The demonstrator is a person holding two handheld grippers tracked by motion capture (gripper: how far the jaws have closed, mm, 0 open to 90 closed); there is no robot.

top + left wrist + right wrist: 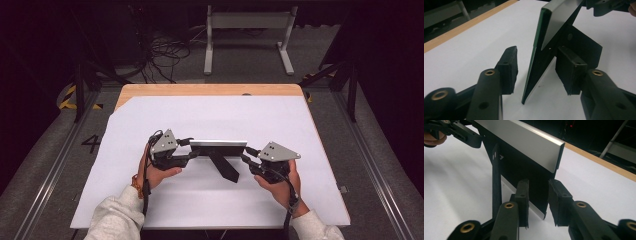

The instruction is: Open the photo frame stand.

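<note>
A silver-framed rectangular picture frame with black back and stand stands upright at the white table cover's centre. The left gripper, at the frame's nine o'clock, straddles its edge with jaws apart. The right gripper, at three o'clock, brackets the other edge narrowly; contact unclear.

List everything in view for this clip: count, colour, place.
frame: 1, silver and black, standing mid-table on its black strut, between both claws
sheet: 1, white, covering most of the table
table: 1, wood, far edge bare
stand: 1, white, on the floor beyond the table
cables: a tangle, black, floor at the far left
left claw: 1, black, astride the frame's left end, pads not pressing
right claw: 1, black, astride the frame's right end
sleeves: 2, grey, bottom edge
</note>
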